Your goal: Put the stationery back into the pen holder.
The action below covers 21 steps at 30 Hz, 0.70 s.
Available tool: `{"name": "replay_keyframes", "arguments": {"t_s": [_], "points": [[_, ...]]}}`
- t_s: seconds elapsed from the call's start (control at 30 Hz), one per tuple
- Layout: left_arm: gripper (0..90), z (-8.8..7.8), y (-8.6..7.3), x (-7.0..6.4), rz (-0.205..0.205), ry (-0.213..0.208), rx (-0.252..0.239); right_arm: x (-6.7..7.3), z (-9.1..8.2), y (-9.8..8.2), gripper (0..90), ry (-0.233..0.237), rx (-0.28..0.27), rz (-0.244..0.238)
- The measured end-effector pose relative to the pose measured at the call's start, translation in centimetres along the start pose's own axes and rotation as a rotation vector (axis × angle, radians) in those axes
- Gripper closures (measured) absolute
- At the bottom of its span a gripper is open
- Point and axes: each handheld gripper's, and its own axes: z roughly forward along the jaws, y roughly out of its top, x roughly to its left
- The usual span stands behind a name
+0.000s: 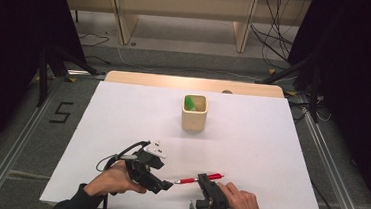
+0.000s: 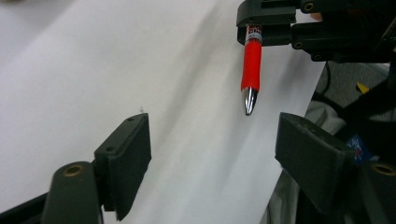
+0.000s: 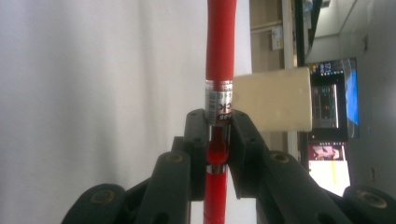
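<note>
Dim surroundings, bright sheet, soft blur

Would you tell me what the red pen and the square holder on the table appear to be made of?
The red pen looks like glossy plastic with a shiny metal tip and a clear, labelled middle section. The square holder seems to be pale wood or a matte wood-like composite, with an even cream surface and rounded corners; no grain shows, so that stays uncertain.

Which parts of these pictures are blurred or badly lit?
High view: dark sides, bright white table. Left gripper view: near jaws soft, red pen fairly sharp. Right gripper view: the pen sharp near the jaws, cream cup and screens behind soft.
</note>
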Motion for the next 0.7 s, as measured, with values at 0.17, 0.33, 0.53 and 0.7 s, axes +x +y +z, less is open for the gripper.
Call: {"name": "replay_keyframes", "arguments": {"t_s": [0.17,0.33,0.53,0.7], "points": [[22.6,-0.2,-0.8,0.1,0.001,0.032,-0.087,-0.8,0.3,-1.1,79.3,-0.007,0.031,0.052],[22.0,-0.2,-1.9,0.2,-0.007,0.068,-0.158,-1.8,0.6,-2.2,79.3,-0.012,0.046,0.137],[21.1,0.3,-3.5,0.6,-0.024,0.097,-0.217,-3.8,0.6,-3.8,79.3,0.024,0.015,0.341],[21.1,0.3,-4.3,0.6,-0.045,0.147,-0.256,-5.8,0.5,-5.0,79.2,0.087,-0.051,0.582]]}}
